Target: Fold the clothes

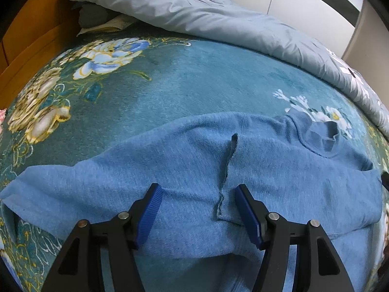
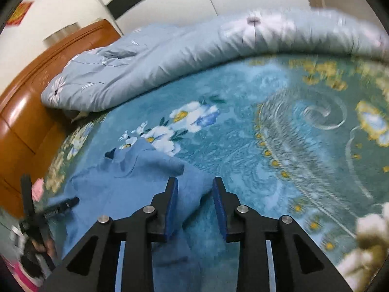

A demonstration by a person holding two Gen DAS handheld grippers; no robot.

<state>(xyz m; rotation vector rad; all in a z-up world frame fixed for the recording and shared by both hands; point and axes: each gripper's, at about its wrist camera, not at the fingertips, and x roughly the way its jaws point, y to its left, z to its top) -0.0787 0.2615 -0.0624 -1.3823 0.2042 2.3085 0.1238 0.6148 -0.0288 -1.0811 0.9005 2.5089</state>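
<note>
A blue knit sweater [image 1: 279, 170] lies spread flat on the bed, its collar [image 1: 323, 141] toward the right and a folded-over edge [image 1: 228, 160] running down the middle. My left gripper [image 1: 198, 191] hovers just over the sweater, open, its blue pads on either side of that edge and not pressing it. In the right wrist view the sweater [image 2: 126, 185] lies at lower left. My right gripper [image 2: 195, 182] stands open over the sweater's right edge, with cloth beneath the gap but no pad on it.
A teal floral blanket [image 1: 170, 85] [image 2: 243, 146] covers the bed. A bunched grey-blue quilt [image 1: 194, 7] [image 2: 170, 56] lies along the far side. A wooden headboard [image 1: 29, 36] [image 2: 29, 121] is at the left. A person's hand [image 2: 41, 243] shows blurred at the left edge.
</note>
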